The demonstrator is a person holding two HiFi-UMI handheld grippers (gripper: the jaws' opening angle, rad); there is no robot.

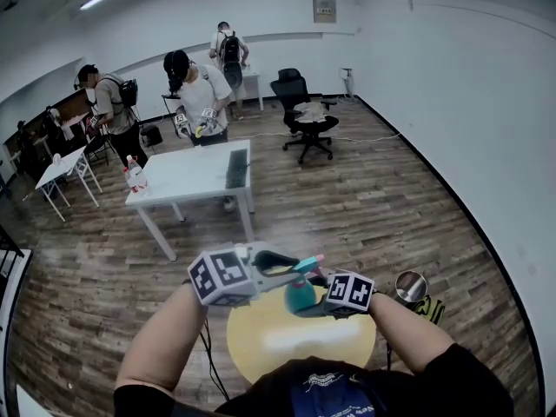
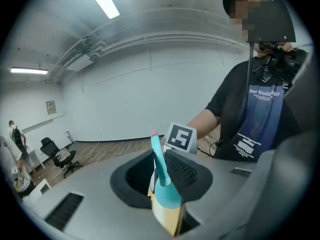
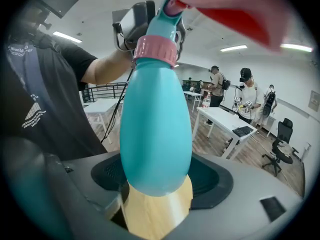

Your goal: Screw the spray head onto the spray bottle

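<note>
Nearest the wearer's chest, both tools are held up over the round yellow tabletop (image 1: pixel 261 346). The right tongs (image 3: pixel 157 184) are clamped round the fat lower body of the teal spray bottle (image 3: pixel 155 124). I take that as the anchor: it holds the bottle steady so the top can be turned. The left tongs (image 2: pixel 160 174) are closed on the spray head (image 2: pixel 165 194), whose thin teal arm with a pink tip stands up between the pads. That hand looks set to do the twisting.

Only the right gripper view shows the pink collar (image 3: pixel 155 49) sitting at the bottle's neck, with the left tool above it. How far it is threaded I cannot tell. The head view hides that joint behind the marker cubes (image 1: pixel 221 276), yet it alone shows the two tools meeting nose to nose above the tabletop.

Further off stands a white tabletop (image 1: pixel 191 181) carrying a keyboard (image 1: pixel 236 168). A person (image 1: pixel 200 94) stands behind it, and a black office chair (image 1: pixel 306 115) sits beyond.
</note>
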